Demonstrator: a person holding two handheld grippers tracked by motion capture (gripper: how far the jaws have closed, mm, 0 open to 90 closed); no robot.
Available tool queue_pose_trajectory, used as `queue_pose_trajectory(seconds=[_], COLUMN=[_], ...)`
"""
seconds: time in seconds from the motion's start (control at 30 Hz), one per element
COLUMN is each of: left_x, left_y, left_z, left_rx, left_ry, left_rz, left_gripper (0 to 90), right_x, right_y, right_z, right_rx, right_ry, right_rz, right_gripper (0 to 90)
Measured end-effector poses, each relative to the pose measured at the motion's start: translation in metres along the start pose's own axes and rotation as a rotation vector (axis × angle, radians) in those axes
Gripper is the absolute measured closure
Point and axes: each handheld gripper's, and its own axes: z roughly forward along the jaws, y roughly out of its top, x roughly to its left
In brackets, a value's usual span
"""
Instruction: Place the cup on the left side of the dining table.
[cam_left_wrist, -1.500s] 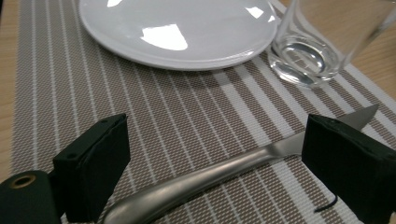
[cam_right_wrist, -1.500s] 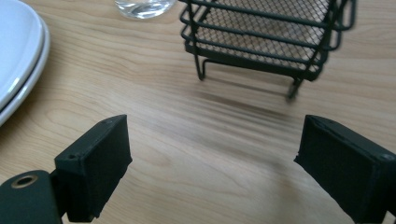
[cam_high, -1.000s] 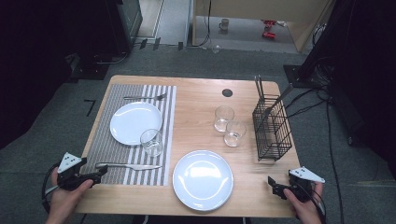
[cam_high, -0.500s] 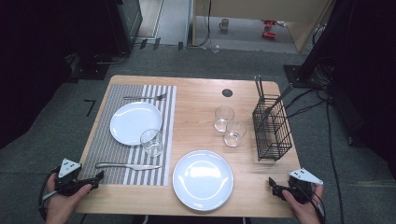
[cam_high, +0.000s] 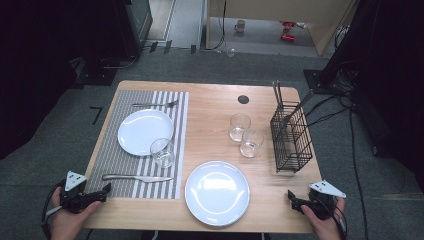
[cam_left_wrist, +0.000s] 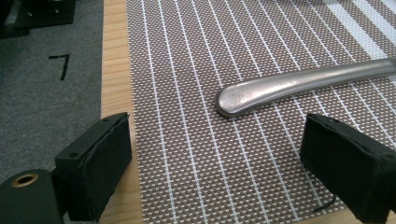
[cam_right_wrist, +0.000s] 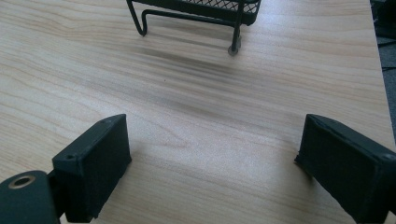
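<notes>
Since a second ago, left gripper (cam_high: 102, 190) drawn back toward table (cam_high: 220, 100) edge, right gripper (cam_high: 295, 201) barely shifted. Fingers (cam_left_wrist: 98, 163) of both spread wide, empty. Knife (cam_left_wrist: 299, 84) on placemat (cam_left_wrist: 196, 154), handle tip just ahead, between left fingers; not yet grasped.

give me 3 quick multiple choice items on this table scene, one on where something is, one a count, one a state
1. Where does the knife lie?
A. in the wire basket
B. on the striped placemat
C. on the near plate

2. How many clear glasses stand on the table?
A. one
B. five
C. three

3. How does the left gripper stand?
A. open, empty
B. shut on the knife
C. shut on a glass

Answers: 1 B, its handle rests on the mat's weave near the front edge. 2 C, one glass on the mat and two more beside the wire basket. 3 A, its jaws stand wide apart, short of the knife handle.
</notes>
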Motion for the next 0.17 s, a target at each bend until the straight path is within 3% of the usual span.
queue_pose_trajectory(seconds=[0.17], left_x=[0.0001], left_y=[0.0001], left_z=[0.0001], left_rx=[0.0], left_ry=[-0.001], left_rz=[-0.002], left_gripper=[9.2], right_x=[0.0], right_y=[0.0], right_z=[0.0], right_rx=[0.0], right_ry=[0.0], right_rz=[0.0], right_gripper=[8.1])
